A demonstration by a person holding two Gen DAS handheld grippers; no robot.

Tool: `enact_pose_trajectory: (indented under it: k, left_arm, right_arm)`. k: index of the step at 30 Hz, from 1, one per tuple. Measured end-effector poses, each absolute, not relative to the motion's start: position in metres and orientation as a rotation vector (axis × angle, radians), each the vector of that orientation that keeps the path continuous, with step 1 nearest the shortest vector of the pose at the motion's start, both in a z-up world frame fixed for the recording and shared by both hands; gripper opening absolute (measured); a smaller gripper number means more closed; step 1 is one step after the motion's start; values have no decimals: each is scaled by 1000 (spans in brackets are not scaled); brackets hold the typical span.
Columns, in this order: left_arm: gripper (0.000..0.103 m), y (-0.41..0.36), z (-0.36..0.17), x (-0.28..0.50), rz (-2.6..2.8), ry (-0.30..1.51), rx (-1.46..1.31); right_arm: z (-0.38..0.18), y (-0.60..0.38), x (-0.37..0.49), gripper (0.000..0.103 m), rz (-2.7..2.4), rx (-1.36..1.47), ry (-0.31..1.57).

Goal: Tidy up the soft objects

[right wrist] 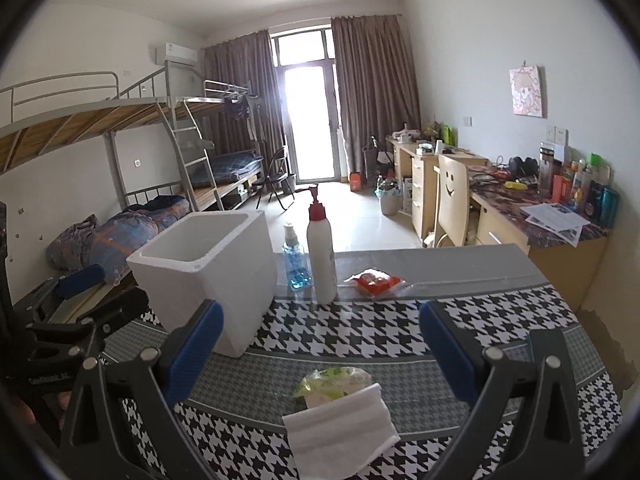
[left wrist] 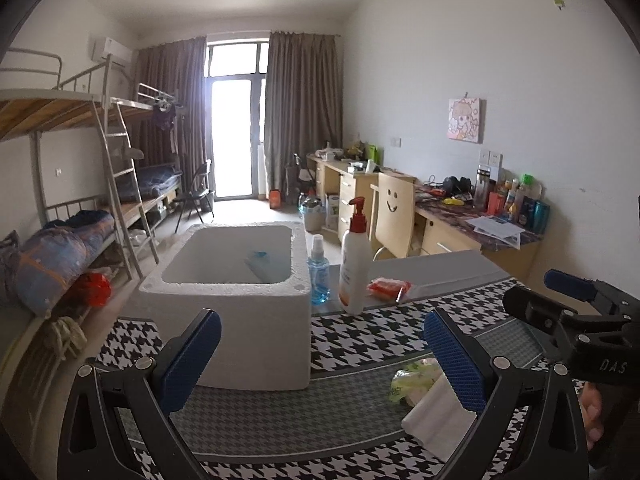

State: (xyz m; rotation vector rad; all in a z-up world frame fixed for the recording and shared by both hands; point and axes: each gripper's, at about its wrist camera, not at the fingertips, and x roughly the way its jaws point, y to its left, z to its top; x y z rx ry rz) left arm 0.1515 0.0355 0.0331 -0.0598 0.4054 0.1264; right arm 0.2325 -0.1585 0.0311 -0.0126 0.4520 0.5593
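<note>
The right gripper (right wrist: pixel 320 344) stands wide open and empty, its blue ribbed pads framing the folded white cloth (right wrist: pixel 340 428) at the lower centre of the right wrist view. The left gripper (left wrist: pixel 322 356) is likewise wide open and holds nothing; in its view the white rectangular foam box (left wrist: pixel 236 308) sits centre-left.

Judged step: pick up the cloth and place it in the box.

Procedure:
1. Lower the right gripper until both pads straddle the cloth's short sides.
2. Close on the folded thickness, not on a single layer, so the cloth does not unfold when lifted.
3. Avoid the crinkled green-and-white plastic packet (right wrist: pixel 332 380), which touches the cloth's far edge and may be dragged along.
4. Keep the left gripper apart from the box wall; light foam probably shifts easily.

Materials: the cloth is soft, matte and limp. The packet is glossy film, likely slippery. The black-and-white houndstooth table cover (right wrist: pixel 360 332) looks smooth. At the upper centre stand a rigid white pump bottle with a red head (right wrist: pixel 321 256) and a small clear spray bottle of blue liquid (right wrist: pixel 295 262); beside them lies a flat red plastic-wrapped packet (right wrist: pixel 374 282). A small blue item lies inside the box, too unclear to identify.
</note>
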Motion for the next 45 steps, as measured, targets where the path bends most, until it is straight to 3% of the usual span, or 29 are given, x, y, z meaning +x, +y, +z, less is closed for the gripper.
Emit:
enact_pose_trajectory:
  k: [45]
  left_arm:
    - [102,-17,-32,171,11,569,-97]
  right_arm:
    - [-11,-215,236,100,466,21,525]
